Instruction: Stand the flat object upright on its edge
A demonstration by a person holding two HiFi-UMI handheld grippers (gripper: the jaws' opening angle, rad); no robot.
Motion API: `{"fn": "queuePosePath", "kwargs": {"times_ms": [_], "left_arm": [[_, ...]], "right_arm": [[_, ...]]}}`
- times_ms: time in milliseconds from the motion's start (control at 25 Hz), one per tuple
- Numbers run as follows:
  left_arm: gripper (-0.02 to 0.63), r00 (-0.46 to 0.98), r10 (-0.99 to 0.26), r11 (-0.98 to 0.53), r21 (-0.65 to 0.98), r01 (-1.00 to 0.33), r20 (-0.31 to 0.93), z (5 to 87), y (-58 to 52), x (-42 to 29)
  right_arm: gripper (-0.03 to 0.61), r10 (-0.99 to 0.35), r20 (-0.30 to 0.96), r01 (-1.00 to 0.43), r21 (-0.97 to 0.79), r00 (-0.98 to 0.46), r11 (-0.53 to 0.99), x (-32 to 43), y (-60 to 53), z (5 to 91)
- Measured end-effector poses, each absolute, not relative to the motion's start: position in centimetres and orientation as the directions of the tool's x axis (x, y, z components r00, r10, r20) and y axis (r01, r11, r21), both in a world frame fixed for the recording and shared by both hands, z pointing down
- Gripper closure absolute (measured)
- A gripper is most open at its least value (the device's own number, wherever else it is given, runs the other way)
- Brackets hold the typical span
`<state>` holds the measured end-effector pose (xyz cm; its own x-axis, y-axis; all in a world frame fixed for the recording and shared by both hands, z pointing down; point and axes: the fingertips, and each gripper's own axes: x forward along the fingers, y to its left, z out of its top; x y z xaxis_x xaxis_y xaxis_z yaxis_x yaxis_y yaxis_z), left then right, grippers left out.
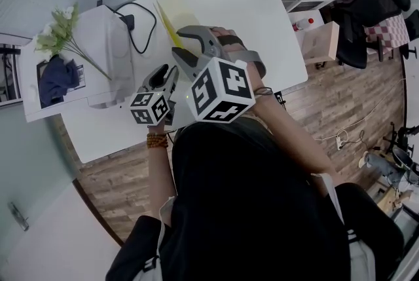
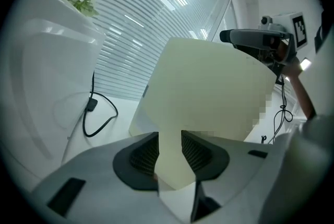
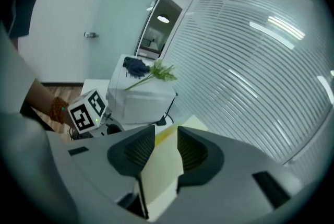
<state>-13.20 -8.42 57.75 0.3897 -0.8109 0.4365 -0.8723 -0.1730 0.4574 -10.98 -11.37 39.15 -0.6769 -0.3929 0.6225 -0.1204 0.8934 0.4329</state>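
Holding a pale yellow board [image 2: 203, 92] over the white table [image 1: 262, 31], I keep it tipped close to upright. From above it shows as little more than a sliver. I cannot tell whether its lower edge touches the tabletop. The left gripper [image 2: 169, 151] is clamped on the near edge, its ribbed pads pressing both faces. The right gripper [image 3: 166, 147] pinches the same board just beside it. I judge the board light, stiff enough to keep its plane, and smooth, so it may slide in the pads and topple once freed. The best hold is low on the near edge, one face to each pad. At the table's left a white box [image 1: 98, 44] carries a blue cloth [image 1: 55, 80] and a sprig of flowers [image 1: 62, 27]. Its inside is hidden. A black cable [image 1: 141, 34] loops beside it.
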Motion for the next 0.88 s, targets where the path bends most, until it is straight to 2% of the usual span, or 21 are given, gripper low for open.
{"fn": "queuePosePath", "kwargs": {"times_ms": [160,280,360,480,560,680,760,880], "left_arm": [[0.474,0.390,-0.859,-0.220,0.448,-0.867,0.333,54.8,-8.4,-13.3],[0.474,0.410,-0.888,-0.290,0.436,-0.852,0.210,51.2,-8.4,-12.7],[0.474,0.440,-0.886,-0.345,0.425,-0.837,0.146,48.8,-8.6,-11.9],[0.478,0.494,-0.864,-0.426,0.381,-0.820,0.096,45.9,-8.9,-10.5],[0.464,0.533,-0.843,-0.483,0.330,-0.811,0.077,44.4,-8.6,-9.6],[0.445,0.575,-0.817,-0.539,0.303,-0.786,0.038,42.6,-8.0,-8.9],[0.431,0.588,-0.808,-0.555,0.288,-0.780,0.035,42.2,-7.6,-8.6],[0.395,0.608,-0.793,-0.575,0.285,-0.766,0.032,42.0,-6.9,-8.3]], "right_arm": [[0.462,-0.384,0.499,-0.267,0.290,-0.777,0.919,-7.0,-14.4,36.5],[0.465,-0.342,0.529,-0.306,0.159,-0.777,0.939,-3.7,-15.9,40.3],[0.465,-0.274,0.505,-0.327,-0.018,-0.819,0.945,-2.4,-15.8,42.2],[0.465,-0.177,0.316,-0.288,-0.351,-0.932,0.891,-1.1,-15.7,41.7],[0.450,-0.113,0.192,-0.191,-0.453,-0.975,0.871,-0.6,-14.9,40.5],[0.399,0.015,0.116,-0.030,-0.380,-0.993,0.925,-0.3,-12.1,39.2],[0.365,0.074,0.141,0.030,-0.292,-0.987,0.956,-0.2,-10.6,39.4],[0.351,0.131,0.197,0.085,-0.227,-0.972,0.970,-0.4,-9.2,40.6]]}}
